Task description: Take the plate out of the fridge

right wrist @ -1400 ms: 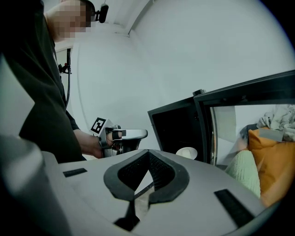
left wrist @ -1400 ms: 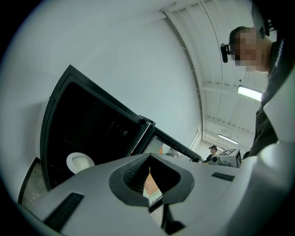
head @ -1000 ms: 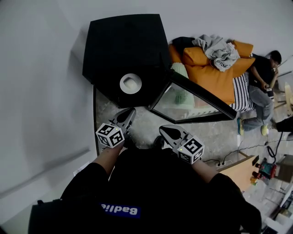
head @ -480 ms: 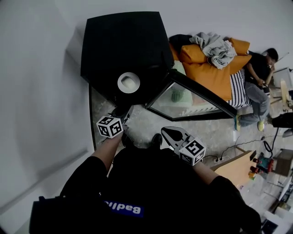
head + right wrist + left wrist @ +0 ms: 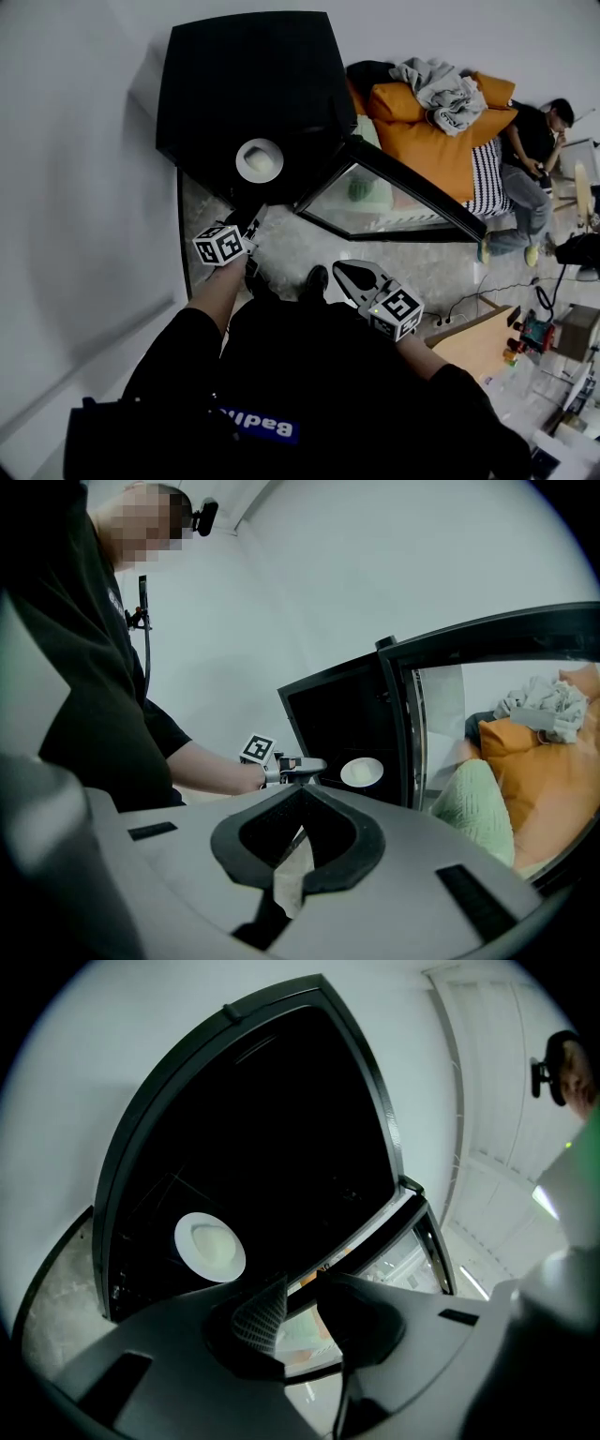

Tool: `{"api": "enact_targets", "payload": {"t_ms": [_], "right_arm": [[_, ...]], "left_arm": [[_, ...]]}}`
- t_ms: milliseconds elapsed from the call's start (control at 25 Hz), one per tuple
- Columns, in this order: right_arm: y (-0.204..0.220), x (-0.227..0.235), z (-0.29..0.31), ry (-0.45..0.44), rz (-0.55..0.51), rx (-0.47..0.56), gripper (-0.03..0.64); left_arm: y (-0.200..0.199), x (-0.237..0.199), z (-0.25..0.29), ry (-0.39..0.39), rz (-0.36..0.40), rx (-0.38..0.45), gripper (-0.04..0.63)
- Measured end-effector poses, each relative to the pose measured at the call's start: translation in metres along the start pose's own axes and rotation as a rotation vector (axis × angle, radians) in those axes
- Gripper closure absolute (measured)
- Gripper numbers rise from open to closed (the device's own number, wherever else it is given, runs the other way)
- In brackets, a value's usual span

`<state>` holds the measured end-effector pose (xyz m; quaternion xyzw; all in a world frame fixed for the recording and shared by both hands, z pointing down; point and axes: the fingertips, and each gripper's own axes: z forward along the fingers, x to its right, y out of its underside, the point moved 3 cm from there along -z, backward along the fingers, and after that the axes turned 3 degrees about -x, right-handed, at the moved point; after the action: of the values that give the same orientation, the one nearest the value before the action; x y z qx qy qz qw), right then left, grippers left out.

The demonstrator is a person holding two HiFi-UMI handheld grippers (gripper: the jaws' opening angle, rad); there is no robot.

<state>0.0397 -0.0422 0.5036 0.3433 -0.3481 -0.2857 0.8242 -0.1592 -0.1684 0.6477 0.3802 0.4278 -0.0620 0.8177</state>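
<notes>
Pointing at the open black fridge [image 5: 246, 84], the left gripper [image 5: 251, 217] is opening its jaws with nothing between them. The white plate [image 5: 260, 159] sits inside, at its 12 o'clock. The right gripper [image 5: 339, 270] is pressed together, empty.

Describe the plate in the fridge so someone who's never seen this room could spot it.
Find the black fridge against the white wall, its glass door swung open. Inside sits a small round white plate, the only pale thing in that dark interior.

One plate [image 5: 260, 160]; one fridge [image 5: 246, 80]; one door [image 5: 413, 198] — one seated person [image 5: 531, 157].
</notes>
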Motion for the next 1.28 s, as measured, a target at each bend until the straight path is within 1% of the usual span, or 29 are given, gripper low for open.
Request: {"api": "enact_targets", "payload": {"t_ms": [120, 200, 240, 360, 440, 520, 600, 840, 960, 1080, 1160, 1280], "right_arm": [[0.006, 0.004, -0.002, -0.002, 0.008, -0.022, 0.620], [0.010, 0.006, -0.004, -0.005, 0.009, -0.036, 0.620], [0.011, 0.007, -0.005, -0.005, 0.011, -0.039, 0.620], [0.019, 0.014, -0.008, -0.001, 0.020, -0.042, 0.620], [0.025, 0.016, -0.009, -0.005, 0.026, -0.059, 0.620], [0.028, 0.017, -0.009, -0.012, 0.025, -0.071, 0.620], [0.030, 0.019, -0.011, -0.013, 0.027, -0.085, 0.620], [0.043, 0.033, -0.021, 0.028, 0.059, -0.122, 0.620], [0.051, 0.037, -0.025, 0.031, 0.085, -0.129, 0.620], [0.059, 0.041, -0.029, 0.036, 0.114, -0.155, 0.620], [0.063, 0.044, -0.030, 0.045, 0.126, -0.167, 0.620], [0.068, 0.047, -0.032, 0.057, 0.140, -0.179, 0.620]], "left_arm": [[0.003, -0.019, 0.007, -0.021, -0.134, 0.039, 0.481], [0.006, -0.034, 0.009, -0.044, -0.226, 0.076, 0.469], [0.007, -0.041, 0.010, -0.056, -0.255, 0.090, 0.465], [0.010, -0.053, 0.016, -0.079, -0.294, 0.103, 0.463], [0.013, -0.060, 0.021, -0.088, -0.329, 0.113, 0.440], [0.014, -0.067, 0.026, -0.097, -0.366, 0.130, 0.440], [0.014, -0.075, 0.030, -0.107, -0.408, 0.147, 0.424], [0.022, -0.100, 0.047, -0.149, -0.603, 0.219, 0.420], [0.022, -0.107, 0.056, -0.152, -0.642, 0.236, 0.420], [0.023, -0.115, 0.067, -0.158, -0.645, 0.227, 0.420], [0.025, -0.122, 0.072, -0.178, -0.653, 0.214, 0.420], [0.030, -0.129, 0.075, -0.210, -0.695, 0.213, 0.421]]}}
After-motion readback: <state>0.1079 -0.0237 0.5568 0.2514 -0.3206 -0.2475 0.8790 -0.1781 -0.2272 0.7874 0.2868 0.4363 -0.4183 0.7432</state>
